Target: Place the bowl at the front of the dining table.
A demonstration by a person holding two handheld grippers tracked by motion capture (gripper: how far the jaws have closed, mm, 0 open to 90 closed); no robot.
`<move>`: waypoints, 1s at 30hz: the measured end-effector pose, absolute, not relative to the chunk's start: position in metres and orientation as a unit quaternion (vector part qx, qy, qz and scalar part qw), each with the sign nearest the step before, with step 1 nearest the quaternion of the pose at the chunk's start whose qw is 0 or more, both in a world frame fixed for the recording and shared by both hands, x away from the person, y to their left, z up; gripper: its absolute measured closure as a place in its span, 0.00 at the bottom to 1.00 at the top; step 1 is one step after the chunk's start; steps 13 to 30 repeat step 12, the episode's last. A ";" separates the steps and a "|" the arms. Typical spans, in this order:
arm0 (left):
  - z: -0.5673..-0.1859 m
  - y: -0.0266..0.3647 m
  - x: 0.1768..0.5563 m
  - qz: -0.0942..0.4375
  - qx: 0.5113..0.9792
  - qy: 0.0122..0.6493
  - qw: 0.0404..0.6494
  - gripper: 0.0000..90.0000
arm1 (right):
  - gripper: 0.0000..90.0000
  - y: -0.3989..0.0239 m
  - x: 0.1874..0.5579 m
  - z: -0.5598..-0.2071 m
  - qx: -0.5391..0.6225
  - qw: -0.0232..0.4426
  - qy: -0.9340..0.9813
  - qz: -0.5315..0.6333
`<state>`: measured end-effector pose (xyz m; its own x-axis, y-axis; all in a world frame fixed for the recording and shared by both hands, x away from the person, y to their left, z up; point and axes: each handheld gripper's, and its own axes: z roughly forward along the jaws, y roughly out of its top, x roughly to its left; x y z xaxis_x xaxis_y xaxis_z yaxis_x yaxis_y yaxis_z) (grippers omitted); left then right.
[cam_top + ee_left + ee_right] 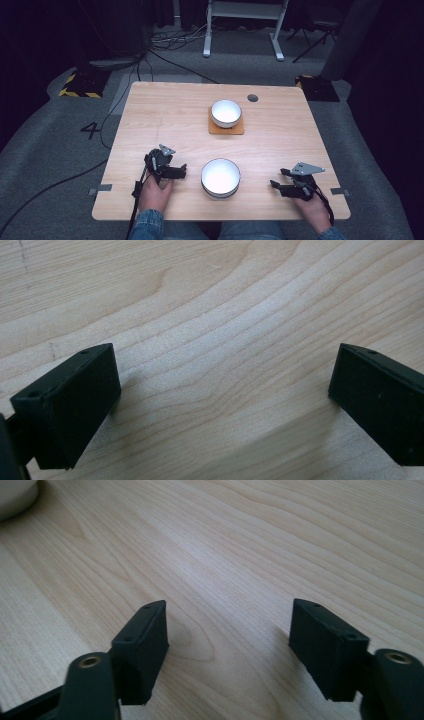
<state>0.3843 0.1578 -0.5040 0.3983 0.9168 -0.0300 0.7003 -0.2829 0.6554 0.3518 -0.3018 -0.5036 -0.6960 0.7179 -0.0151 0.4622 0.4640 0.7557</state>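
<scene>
the near bowl point(220, 178) stands between both grippers near the table's point(150, 110) front edge; the far bowl point(226, 113) on its coaster point(226, 129) blocks the back-centre; side edges lie bare.

Wooden counter point(165, 107) seen from above. Near the front edge, a white bowl point(220, 178) between two claws – left claw point(182, 171) just beside it, right claw point(276, 186) a little apart, both resting low on the wood with nothing between the jaws. Farther back, a second white bowl point(226, 113) standing on an orange coaster point(226, 129).
</scene>
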 end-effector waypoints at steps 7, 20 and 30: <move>-0.504 0.158 0.384 0.181 0.780 0.518 0.300 0.00 | 0.25 -0.299 0.352 -0.504 0.345 0.162 0.844 0.377; -0.504 0.158 0.384 0.180 0.780 0.518 0.300 0.00 | 0.16 -0.299 0.353 -0.504 0.352 0.162 0.845 0.369; -0.504 0.158 0.384 0.180 0.780 0.518 0.300 0.00 | 0.16 -0.299 0.353 -0.504 0.352 0.162 0.845 0.369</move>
